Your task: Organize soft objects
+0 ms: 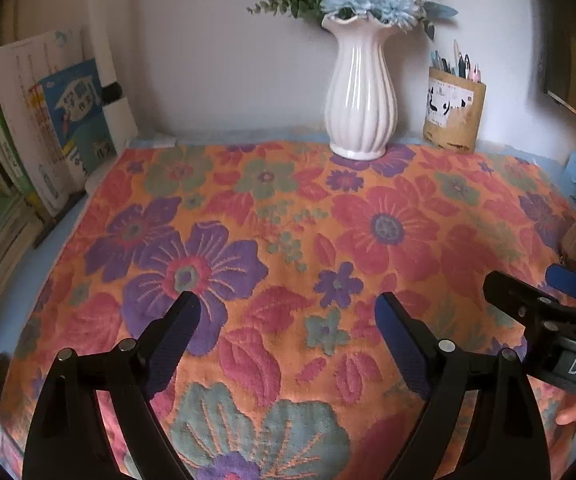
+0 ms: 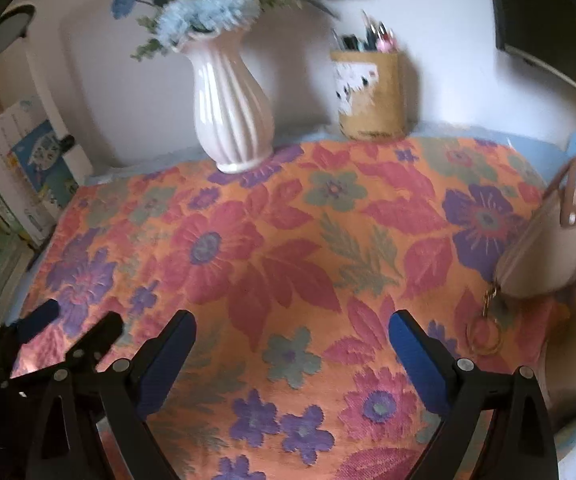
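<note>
the orange floral woven cloth (image 1: 288, 240) lies spread flat over the desk, its far edge under the white ribbed ceramic vase (image 1: 362, 96); its middle is bare. upright books (image 1: 47, 120) bound the left edge, and a beige handbag (image 2: 548, 248) stands on the right edge. the left gripper (image 1: 288, 312) and right gripper (image 2: 292, 328) hover over the near half, jaws wide apart, holding nothing. the near cloth edge is cut off.
</note>
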Available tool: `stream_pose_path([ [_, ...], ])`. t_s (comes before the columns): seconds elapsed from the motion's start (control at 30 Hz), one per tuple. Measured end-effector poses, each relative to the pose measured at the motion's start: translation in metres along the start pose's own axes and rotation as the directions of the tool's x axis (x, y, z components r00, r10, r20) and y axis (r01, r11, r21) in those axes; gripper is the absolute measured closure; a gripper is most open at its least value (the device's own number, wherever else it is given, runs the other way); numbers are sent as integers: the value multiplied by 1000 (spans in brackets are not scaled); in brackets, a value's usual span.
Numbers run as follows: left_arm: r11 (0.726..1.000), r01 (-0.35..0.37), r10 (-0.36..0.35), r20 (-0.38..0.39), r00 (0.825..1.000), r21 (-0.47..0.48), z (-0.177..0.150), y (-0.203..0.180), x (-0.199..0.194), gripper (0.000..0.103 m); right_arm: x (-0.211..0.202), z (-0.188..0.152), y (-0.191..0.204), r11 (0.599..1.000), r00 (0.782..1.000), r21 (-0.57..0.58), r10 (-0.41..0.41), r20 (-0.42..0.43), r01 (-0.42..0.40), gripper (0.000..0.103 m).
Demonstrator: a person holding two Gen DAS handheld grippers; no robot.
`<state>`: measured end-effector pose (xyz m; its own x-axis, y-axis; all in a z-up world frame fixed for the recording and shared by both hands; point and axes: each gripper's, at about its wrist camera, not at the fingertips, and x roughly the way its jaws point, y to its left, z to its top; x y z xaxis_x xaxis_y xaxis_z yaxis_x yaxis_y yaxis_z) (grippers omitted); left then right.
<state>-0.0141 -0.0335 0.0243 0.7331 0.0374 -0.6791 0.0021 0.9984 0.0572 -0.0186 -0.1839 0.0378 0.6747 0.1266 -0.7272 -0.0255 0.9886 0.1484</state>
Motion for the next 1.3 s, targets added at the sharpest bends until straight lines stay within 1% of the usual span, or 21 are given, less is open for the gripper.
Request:
stream_pose_path([
  [0.17,1000,-12,12,-19,1000,-9,0,2,4,15,-6,-4,5,999,999,-28,-21,38,22,6],
  [0.27,1000,-4,3,-34,999,-30,0,6,7,15,-6,-5,12,997,998,-59,-37,44,40,6],
  [0.43,999,7,-8,-31,999,-47,1,9,7,15,-9,-6,16,995,997,-85,-46,61,51,5],
  [0.63,999,8,-9,-32,999,-46,1,9,7,15,-8,-7,17,995,997,-82,-46,59,50,4],
  [0.7,999,-7,5,-44,999,-42,1,9,9,15,-8,-6,16,995,997,-85,-47,61,52,3],
  [0.77,999,-21,19,-61,998,-32,1,7,12,15,-8,-6,17,995,997,-86,-52,62,58,0],
  [0.83,999,-33,31,-62,998,-25,1,5,13,15,-9,-7,17,994,996,-86,-58,66,63,0],
  [1.0,999,-31,29,-63,998,-25,1,5,12,15,-8,-7,17,995,996,-77,-59,62,64,0],
  [1.17,1000,-20,17,-120,993,-19,1,4,21,15,-5,-6,17,995,997,-77,-64,50,67,0],
  [1.3,1000,-24,22,-137,990,-14,0,2,24,14,-3,-6,16,995,997,-71,-64,37,67,0],
])
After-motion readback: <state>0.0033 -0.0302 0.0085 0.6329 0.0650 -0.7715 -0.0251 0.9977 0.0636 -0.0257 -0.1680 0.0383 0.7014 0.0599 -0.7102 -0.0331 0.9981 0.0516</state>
